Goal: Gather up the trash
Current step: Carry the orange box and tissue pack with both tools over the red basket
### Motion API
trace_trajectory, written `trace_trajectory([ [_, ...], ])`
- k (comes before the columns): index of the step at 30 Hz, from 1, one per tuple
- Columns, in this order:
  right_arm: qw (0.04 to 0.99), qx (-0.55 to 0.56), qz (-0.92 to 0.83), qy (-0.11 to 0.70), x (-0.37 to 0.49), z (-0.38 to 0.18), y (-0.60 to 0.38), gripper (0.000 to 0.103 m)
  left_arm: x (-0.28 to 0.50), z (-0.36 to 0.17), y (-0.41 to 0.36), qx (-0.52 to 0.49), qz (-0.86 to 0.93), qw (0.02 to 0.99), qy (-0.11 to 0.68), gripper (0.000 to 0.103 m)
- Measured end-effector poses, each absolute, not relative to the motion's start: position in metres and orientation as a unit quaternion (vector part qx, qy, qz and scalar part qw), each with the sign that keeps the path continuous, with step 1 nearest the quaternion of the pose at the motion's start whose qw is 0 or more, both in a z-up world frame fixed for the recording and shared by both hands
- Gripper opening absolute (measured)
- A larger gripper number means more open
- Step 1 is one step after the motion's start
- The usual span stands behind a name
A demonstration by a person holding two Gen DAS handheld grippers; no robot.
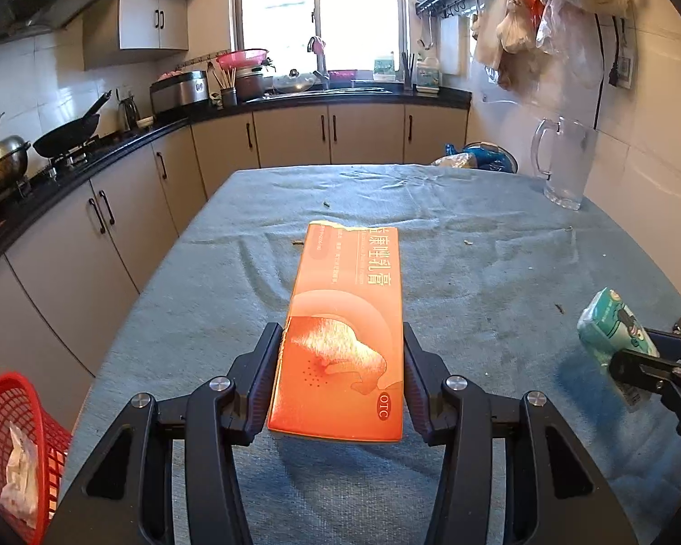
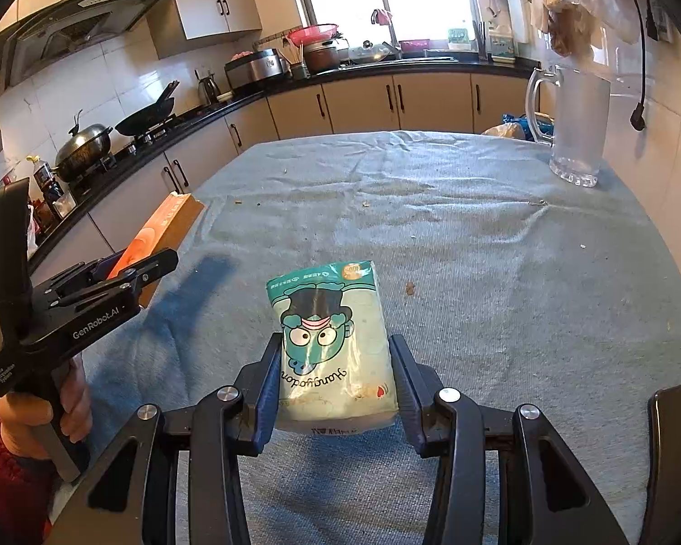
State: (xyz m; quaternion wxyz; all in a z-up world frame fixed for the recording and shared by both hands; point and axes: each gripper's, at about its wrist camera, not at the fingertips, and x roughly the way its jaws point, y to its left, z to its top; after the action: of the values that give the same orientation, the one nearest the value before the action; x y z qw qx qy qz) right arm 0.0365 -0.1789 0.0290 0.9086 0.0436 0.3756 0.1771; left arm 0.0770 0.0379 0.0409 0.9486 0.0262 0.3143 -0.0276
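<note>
My left gripper (image 1: 342, 349) is shut on a long orange medicine box (image 1: 347, 322), held above the blue-grey tablecloth with its torn end pointing away. The same box (image 2: 159, 236) shows at the left of the right wrist view, in the left gripper (image 2: 127, 272) carried by a hand. My right gripper (image 2: 336, 359) is shut on a pale green tissue packet (image 2: 336, 349) with a cartoon face, also lifted off the cloth. That packet (image 1: 613, 322) appears at the right edge of the left wrist view, clamped in the right gripper (image 1: 631, 359). A red mesh basket (image 1: 13, 445) holding crumpled paper sits below the table's left edge.
A tall glass pitcher (image 1: 563, 163) stands at the table's far right. Small crumbs dot the tablecloth (image 1: 476, 245). Blue bags (image 1: 481, 156) lie past the far edge. Kitchen counters with a wok (image 1: 68, 134) and pot run along the left, and the sink sits under the window.
</note>
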Motion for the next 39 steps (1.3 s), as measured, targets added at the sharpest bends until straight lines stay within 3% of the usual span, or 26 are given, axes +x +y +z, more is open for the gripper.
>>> trace_trajectory([
  [20,0.911,0.074,0.159,0.373,0.033,0.04,-0.185,0.048,0.04,0.078,0.046,0.026,-0.01,0.966,0.256,0.048],
  [39,0.907,0.033,0.212,0.363,-0.035,0.068,-0.089,0.048,-0.056,0.096,0.12,-0.008,0.027,0.973,0.228,0.048],
])
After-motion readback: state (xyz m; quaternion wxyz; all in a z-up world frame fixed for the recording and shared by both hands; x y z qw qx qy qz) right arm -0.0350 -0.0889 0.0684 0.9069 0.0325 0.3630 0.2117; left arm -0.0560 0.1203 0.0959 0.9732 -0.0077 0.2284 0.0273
